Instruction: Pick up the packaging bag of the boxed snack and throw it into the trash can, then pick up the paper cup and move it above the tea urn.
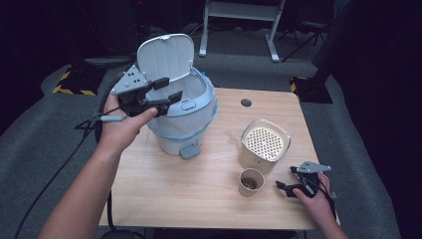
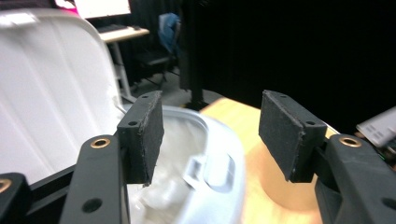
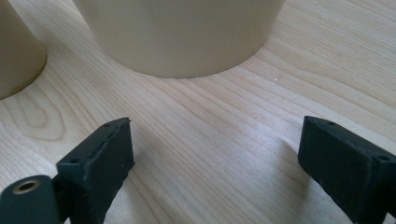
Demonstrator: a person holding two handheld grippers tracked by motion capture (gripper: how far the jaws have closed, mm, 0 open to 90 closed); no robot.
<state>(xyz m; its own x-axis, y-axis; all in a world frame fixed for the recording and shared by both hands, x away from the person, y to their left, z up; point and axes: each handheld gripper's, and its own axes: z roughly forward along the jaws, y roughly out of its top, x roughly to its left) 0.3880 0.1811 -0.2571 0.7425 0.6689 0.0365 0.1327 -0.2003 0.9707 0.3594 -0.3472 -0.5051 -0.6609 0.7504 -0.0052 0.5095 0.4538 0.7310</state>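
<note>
Left claw [image 1: 166,94] hangs wide open and empty right over the bin [image 1: 185,124] rim; right claw [image 1: 287,185], open too, rests just beside the cup [image 1: 251,182].

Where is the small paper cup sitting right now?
In the high view the paper cup stands on the table's near right part, just in front of the cream perforated container, left of the right gripper.
</note>
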